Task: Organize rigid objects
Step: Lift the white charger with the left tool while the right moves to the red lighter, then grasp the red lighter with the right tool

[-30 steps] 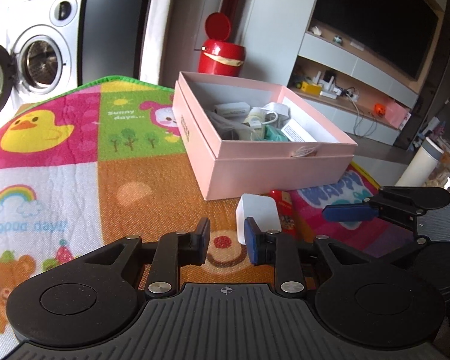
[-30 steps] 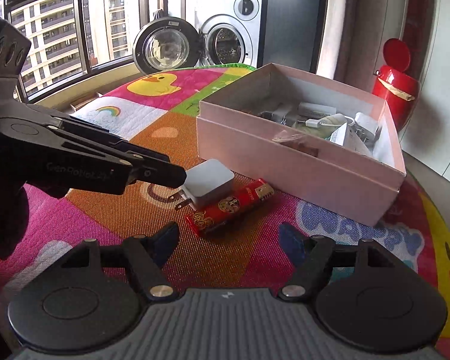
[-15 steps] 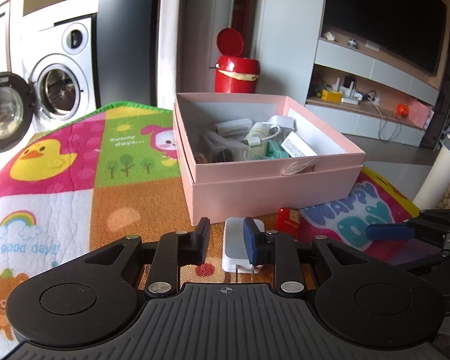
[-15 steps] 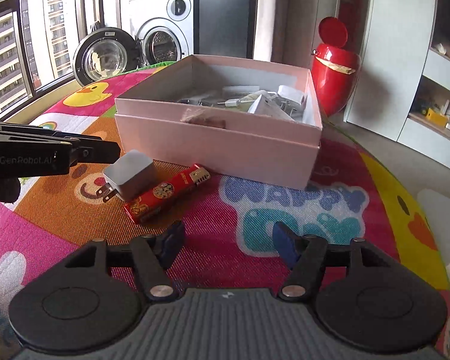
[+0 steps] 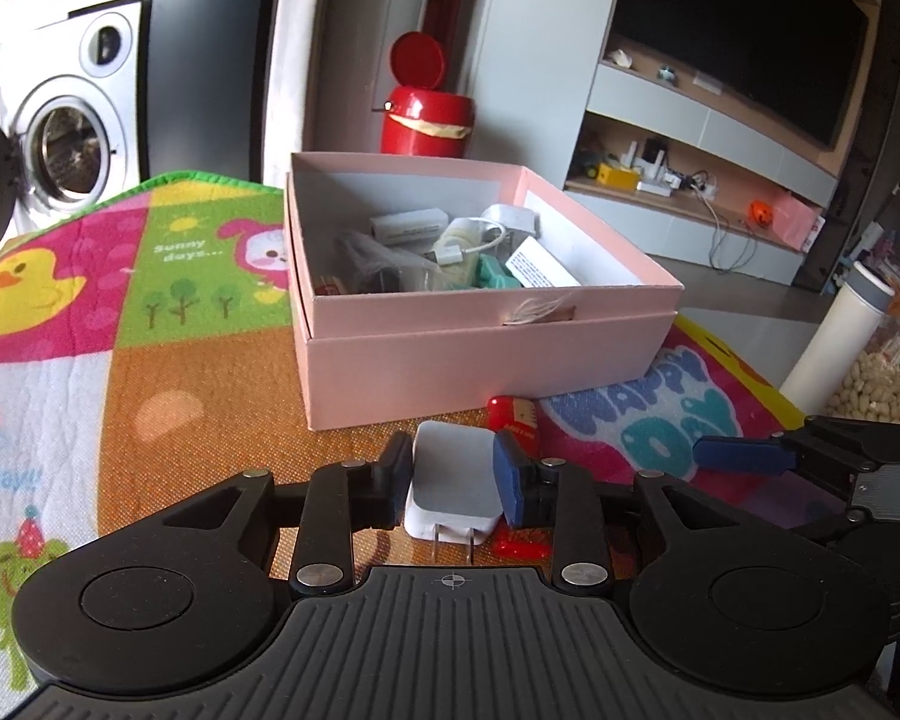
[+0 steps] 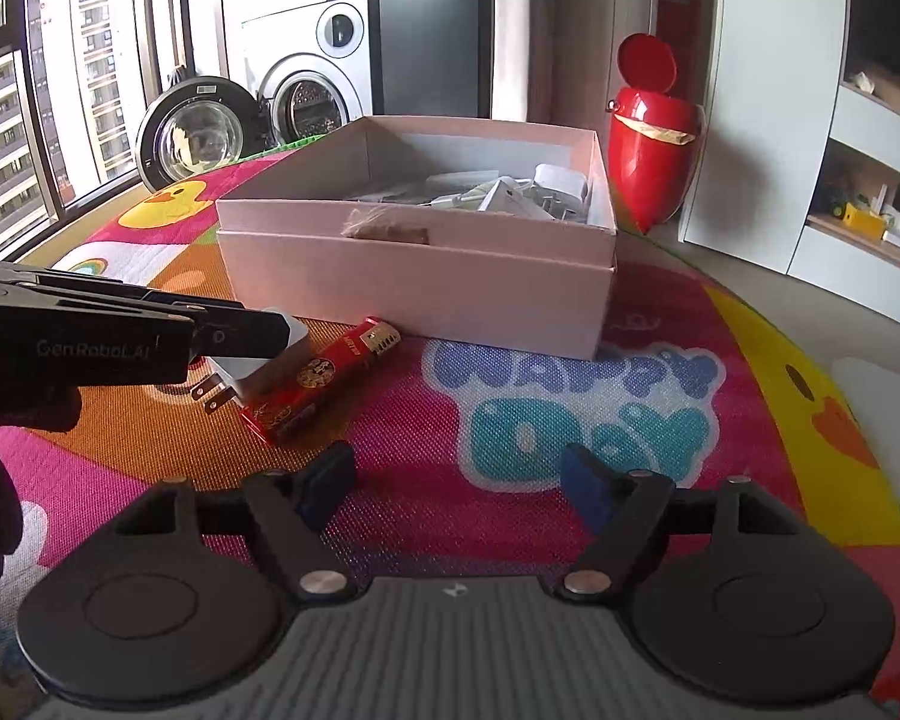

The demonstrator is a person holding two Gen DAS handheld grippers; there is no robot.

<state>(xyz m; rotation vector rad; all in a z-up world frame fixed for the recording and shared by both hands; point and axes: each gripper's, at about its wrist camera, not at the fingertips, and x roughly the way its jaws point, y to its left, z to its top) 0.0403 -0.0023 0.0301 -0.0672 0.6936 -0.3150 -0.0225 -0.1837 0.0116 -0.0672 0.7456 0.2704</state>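
A white plug charger (image 5: 455, 483) lies on the play mat with its prongs toward me, between the fingers of my left gripper (image 5: 453, 474); the jaws stand close around its sides, touching it. It also shows in the right wrist view (image 6: 252, 369), partly hidden by the left gripper (image 6: 258, 333). A red lighter (image 6: 321, 381) lies beside it, also in the left wrist view (image 5: 513, 420). The pink box (image 5: 474, 354) behind holds several chargers and cables; it also shows in the right wrist view (image 6: 420, 294). My right gripper (image 6: 456, 483) is open and empty above the mat.
A colourful play mat (image 5: 168, 372) covers the surface. A red bin (image 6: 651, 162) stands behind the box. A washing machine with an open door (image 6: 192, 141) is at the back left. A white bottle (image 5: 840, 342) stands off the mat at the right.
My left gripper has moved forward over the white charger and closed on its sides. My right gripper has shifted its view right and stays open.
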